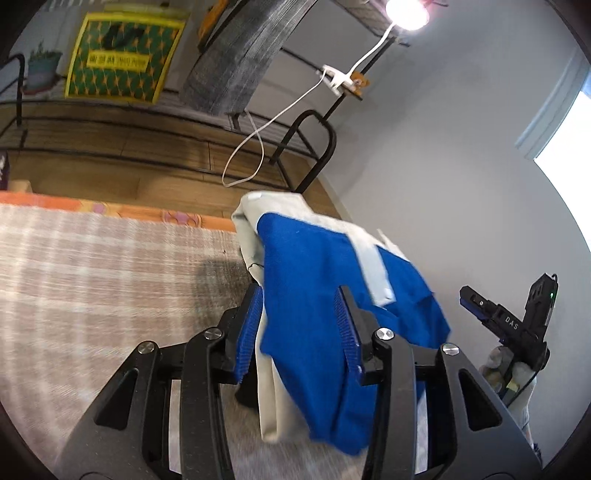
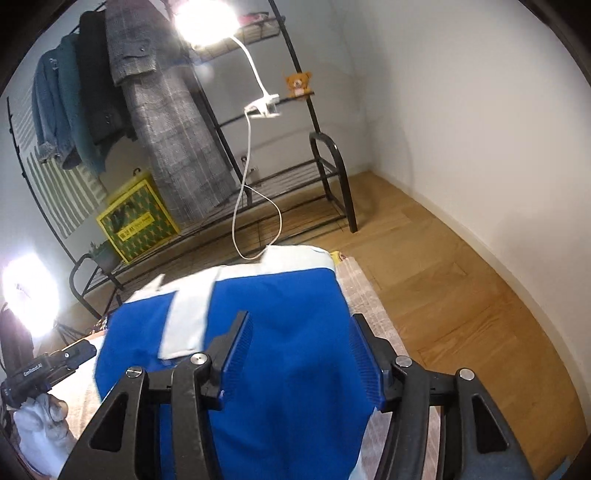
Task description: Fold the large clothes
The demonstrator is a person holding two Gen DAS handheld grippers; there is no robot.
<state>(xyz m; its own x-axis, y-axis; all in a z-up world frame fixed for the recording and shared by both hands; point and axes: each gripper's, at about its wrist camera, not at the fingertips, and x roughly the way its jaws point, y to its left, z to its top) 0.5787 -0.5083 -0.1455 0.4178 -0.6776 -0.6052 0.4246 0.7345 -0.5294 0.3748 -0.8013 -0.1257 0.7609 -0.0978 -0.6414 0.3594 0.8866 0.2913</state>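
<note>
Left wrist view: left gripper (image 1: 301, 328) fingers partly apart, blue-and-cream garment (image 1: 317, 295) draped between them, lifted above checked bed cover (image 1: 110, 266). Right gripper (image 2: 299, 354) likewise, fingers wide, cloth between; firm pinch unclear on both. Judged soft, light, floppy, slippery: grip hems or corners. Blue panels, cream bands.

A home bedroom: coats (image 2: 162, 110) hang on a black metal garment rack (image 2: 325, 177), a clip-on lamp (image 2: 207, 18) glows, and wood flooring (image 2: 461, 288) meets plain white walls (image 2: 461, 110).
</note>
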